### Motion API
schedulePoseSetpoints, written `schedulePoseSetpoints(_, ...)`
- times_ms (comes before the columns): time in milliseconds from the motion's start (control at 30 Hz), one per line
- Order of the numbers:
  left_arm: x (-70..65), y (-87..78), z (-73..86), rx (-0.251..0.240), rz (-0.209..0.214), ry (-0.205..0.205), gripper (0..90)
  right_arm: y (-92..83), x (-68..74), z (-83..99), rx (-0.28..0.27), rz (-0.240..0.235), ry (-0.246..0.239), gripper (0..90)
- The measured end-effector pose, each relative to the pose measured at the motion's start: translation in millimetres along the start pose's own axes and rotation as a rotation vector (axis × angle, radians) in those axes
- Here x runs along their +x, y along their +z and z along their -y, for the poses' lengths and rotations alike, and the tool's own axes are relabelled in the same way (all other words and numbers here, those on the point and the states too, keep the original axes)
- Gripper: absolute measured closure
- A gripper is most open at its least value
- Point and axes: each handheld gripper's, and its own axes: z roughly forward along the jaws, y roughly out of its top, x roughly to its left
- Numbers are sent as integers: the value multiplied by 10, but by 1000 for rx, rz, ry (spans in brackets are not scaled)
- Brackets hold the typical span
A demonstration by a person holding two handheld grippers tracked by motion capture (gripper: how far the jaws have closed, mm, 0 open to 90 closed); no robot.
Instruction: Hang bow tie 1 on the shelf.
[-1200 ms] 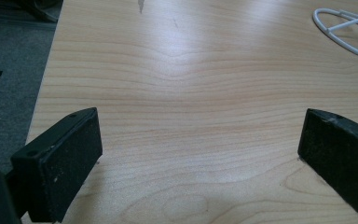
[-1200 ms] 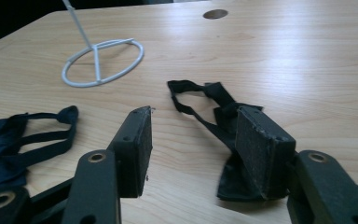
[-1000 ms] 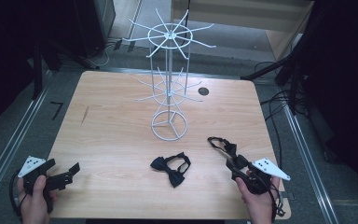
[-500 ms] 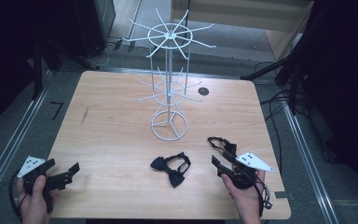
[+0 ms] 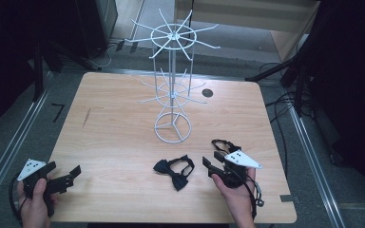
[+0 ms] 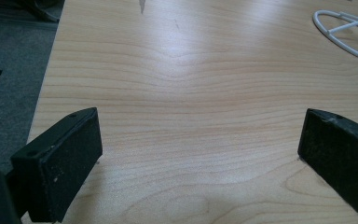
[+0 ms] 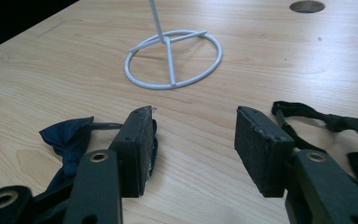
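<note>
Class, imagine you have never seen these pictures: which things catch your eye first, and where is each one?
The tall white wire rack with spoked tiers stands at the middle of the wooden table. In front of it lies a dark bow tie, with a second black bow tie to its right. The open right gripper sits between the two ties, and the open left gripper at the table's near left corner.

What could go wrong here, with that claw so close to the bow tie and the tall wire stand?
The right claw is open beside the dark bow tie, so it might pinch only a strap and drag the tie. Another strap lies by that hand and could snag. The wire stand looks light; a bump could tip it.
</note>
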Motion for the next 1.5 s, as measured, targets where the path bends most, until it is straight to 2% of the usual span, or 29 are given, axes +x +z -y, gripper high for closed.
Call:
schedulePoseSetpoints(400, 2, 1, 0, -1, 0, -4, 0, 238, 140, 17, 41, -23, 2, 530)
schedulePoseSetpoints(667, 15, -1, 0, -8, 1, -23, 0, 408, 200, 66, 84, -3, -7, 546)
schedulePoseSetpoints(800, 17, -1, -1, -7, 0, -25, 0, 462, 215, 84, 100, 4, -1, 546)
schedulePoseSetpoints(900, 17, -1, -1, -7, 0, -24, 0, 501, 220, 102, 125, 20, 15, 512)
schedulePoseSetpoints(1067, 17, -4, 1, -9, -4, -25, 0, 518, 229, 118, 134, 18, 28, 512)
schedulePoseSetpoints(1233, 15, -2, 1, -10, -1, -24, 0, 545, 253, 155, 149, 2, 14, 546)
schedulePoseSetpoints(1367, 17, -1, 0, -9, 1, -24, 0, 585, 279, 217, 169, -23, -6, 618)
schedulePoseSetpoints(1500, 17, -1, 0, -8, 2, -25, 0, 591, 290, 243, 173, -26, -10, 674)
